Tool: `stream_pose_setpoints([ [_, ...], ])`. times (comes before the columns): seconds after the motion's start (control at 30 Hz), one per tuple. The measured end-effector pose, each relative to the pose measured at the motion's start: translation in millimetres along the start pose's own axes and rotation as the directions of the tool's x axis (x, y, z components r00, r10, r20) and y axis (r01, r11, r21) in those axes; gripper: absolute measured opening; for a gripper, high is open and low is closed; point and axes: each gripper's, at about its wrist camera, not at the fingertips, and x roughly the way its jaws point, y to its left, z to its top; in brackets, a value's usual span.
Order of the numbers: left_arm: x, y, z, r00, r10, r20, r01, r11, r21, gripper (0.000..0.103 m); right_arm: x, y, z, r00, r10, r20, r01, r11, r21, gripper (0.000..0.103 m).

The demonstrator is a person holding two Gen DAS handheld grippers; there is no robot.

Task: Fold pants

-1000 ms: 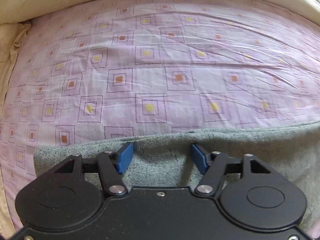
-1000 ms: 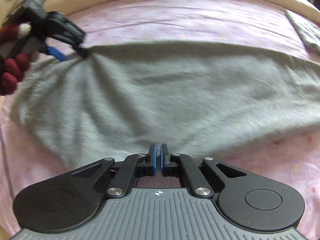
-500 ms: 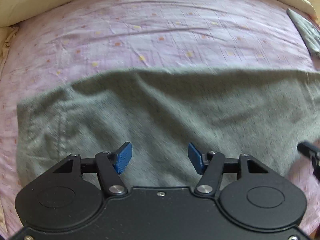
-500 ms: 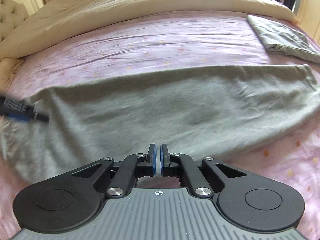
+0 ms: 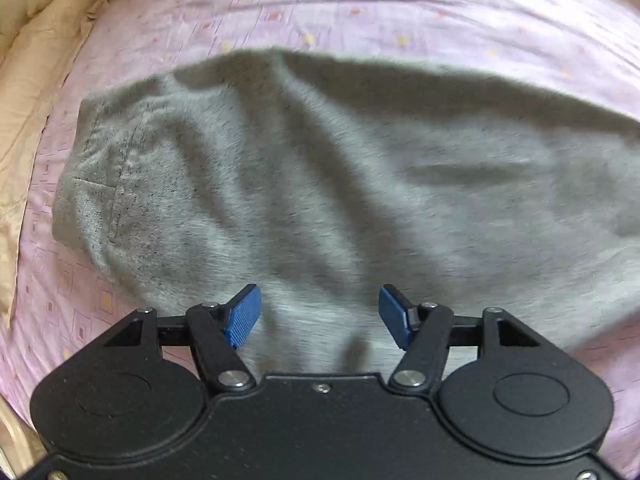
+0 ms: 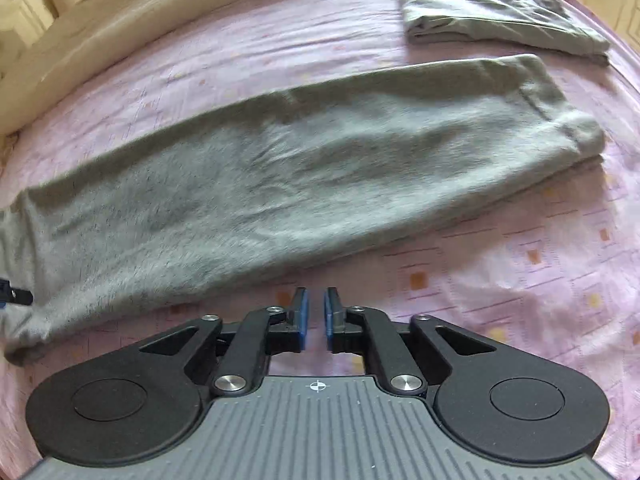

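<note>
Grey pants laid out long across the bed, both hand-held grippers off the fabric.

Biggest thing is the bed with its pink patterned sheet, cream bedding bunched along the far edge. The grey pants lie flat across the middle, cuffs toward the right, a bit rumpled. A folded grey garment sits just past the cuffs, not touching. Left hand-held gripper hangs over the waist end with its blue pads spread wide, nothing in them. Right hand-held gripper is over bare sheet just beside the pants' near edge, pads nearly together with a narrow gap, holding nothing.
</note>
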Motion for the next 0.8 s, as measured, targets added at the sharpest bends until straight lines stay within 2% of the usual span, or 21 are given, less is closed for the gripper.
stream_pose_setpoints([
  [0.03,-7,-12,-1,1.0,0.003,0.009,-0.003,1.0,-0.001,0.066,-8,-18,4,1.0,0.009,0.027,-0.01,0.999,0.041,0.038],
  [0.07,-13,-23,-1,1.0,0.002,0.017,-0.002,1.0,0.003,0.066,-15,-37,8,0.998,0.01,0.054,-0.015,0.996,0.086,0.048],
  [0.13,-24,-52,-3,1.0,-0.007,0.025,0.007,1.0,0.022,0.066,-26,-72,17,0.996,-0.003,0.092,-0.012,0.986,0.166,0.055],
  [0.27,-41,-105,-5,0.998,-0.044,0.037,0.04,0.994,0.104,0.066,-38,-138,33,0.988,-0.044,0.151,-0.011,0.938,0.346,0.059],
  [0.43,-55,-157,-10,0.996,-0.073,0.044,0.064,0.981,0.183,0.066,-23,-190,44,0.988,-0.039,0.148,-0.032,0.893,0.448,0.061],
  [0.6,-57,-177,-16,0.997,-0.076,0.028,0.069,0.979,0.193,0.066,3,-212,52,0.991,0.026,0.135,-0.091,0.858,0.505,0.064],
  [0.8,-57,-183,-20,0.997,-0.077,-0.002,0.076,0.983,0.167,0.066,16,-214,65,0.979,0.056,0.197,-0.145,0.867,0.477,0.069],
])
